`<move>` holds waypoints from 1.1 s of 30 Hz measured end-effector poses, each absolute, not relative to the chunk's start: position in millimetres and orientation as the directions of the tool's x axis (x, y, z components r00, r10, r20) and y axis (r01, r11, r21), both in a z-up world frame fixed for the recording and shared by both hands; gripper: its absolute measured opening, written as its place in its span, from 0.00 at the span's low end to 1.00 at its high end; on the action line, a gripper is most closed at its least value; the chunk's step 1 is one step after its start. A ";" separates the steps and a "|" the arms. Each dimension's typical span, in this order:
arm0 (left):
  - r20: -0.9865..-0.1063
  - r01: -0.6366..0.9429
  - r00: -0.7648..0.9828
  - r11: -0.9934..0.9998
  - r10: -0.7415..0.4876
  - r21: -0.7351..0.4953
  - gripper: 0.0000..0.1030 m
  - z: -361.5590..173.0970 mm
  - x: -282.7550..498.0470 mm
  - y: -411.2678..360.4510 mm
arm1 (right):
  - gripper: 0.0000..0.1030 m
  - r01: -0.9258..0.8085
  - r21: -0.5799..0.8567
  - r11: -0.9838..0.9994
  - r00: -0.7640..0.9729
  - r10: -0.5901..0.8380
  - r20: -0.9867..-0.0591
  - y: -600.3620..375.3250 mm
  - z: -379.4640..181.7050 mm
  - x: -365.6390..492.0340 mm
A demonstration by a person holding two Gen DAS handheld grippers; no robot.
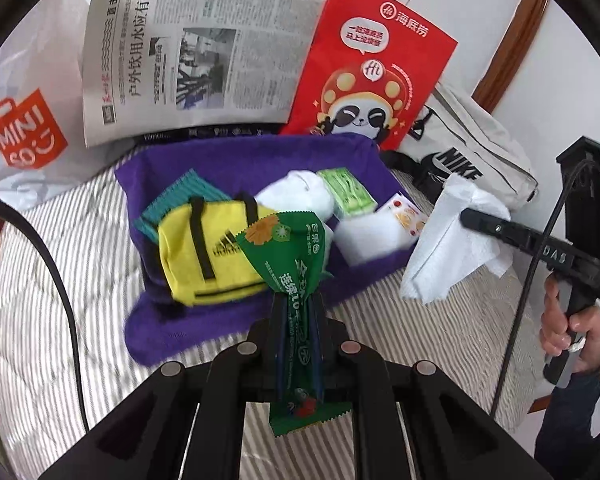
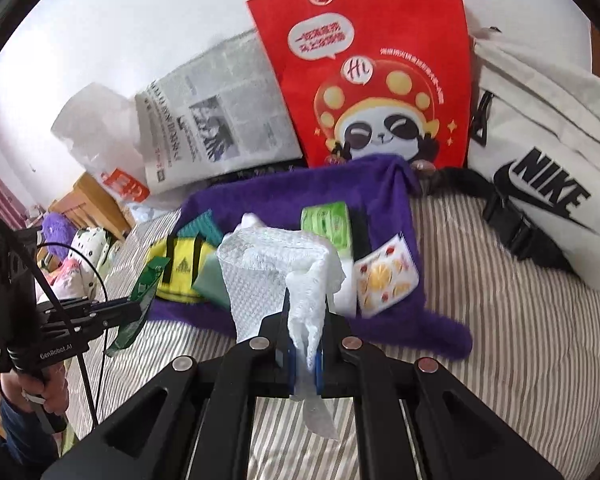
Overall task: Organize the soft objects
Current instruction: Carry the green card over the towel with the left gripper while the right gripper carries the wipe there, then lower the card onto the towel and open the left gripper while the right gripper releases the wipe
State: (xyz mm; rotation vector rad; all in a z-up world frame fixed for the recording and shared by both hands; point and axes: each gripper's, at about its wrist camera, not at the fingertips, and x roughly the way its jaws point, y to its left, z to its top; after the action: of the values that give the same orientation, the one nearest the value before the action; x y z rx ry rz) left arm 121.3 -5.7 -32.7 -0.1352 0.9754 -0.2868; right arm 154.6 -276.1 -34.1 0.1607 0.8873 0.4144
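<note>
Up close: left gripper (image 1: 296, 320) clamped on a green wrapper (image 1: 288, 256), its jaws pinched together on the plastic's middle; the right gripper (image 2: 304, 332), likewise closed tight, pinching a white paper towel (image 2: 268, 272) that hangs crumpled past its tips. Just beyond both sets of jaws, spread on a striped bed cover (image 2: 500, 320), a purple towel (image 1: 240, 160) carrying a yellow bag (image 1: 208, 256), a green tissue pack (image 1: 346, 192), a white sock (image 1: 300, 196) and a fruit-printed packet (image 2: 384, 280). Farther out, propped against the wall: a newspaper (image 1: 192, 56), a red paper bag (image 2: 372, 72), a white waist pack (image 2: 540, 148). Best handled, by the look of it, with both grips kept firm, both pieces lifted clear of the pile before any sideways carry, and the loose towel tail kept from snagging the packet.
</note>
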 end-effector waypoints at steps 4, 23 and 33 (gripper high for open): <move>-0.788 0.174 0.529 0.949 -0.315 -0.262 0.10 -30.3 139.1 -0.5 | 0.07 -0.267 0.310 0.912 0.573 0.409 -0.710 -278.4 -28.4 172.2; -0.803 0.140 0.507 0.949 -0.313 -0.282 0.10 -46.3 233.6 14.0 | 0.07 -0.197 0.370 0.908 0.515 0.417 -0.749 -252.3 -65.1 284.0; -0.830 0.128 0.458 0.948 -0.318 -0.292 0.11 -70.9 270.3 6.9 | 0.10 -0.232 0.266 0.936 0.451 0.346 -0.823 -230.5 -91.0 298.5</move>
State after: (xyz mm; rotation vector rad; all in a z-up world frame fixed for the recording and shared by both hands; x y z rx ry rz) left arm 270.3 6.9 -70.9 -0.1986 1.0613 -0.2765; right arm 298.5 -230.5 -91.0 0.1205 1.0434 0.3582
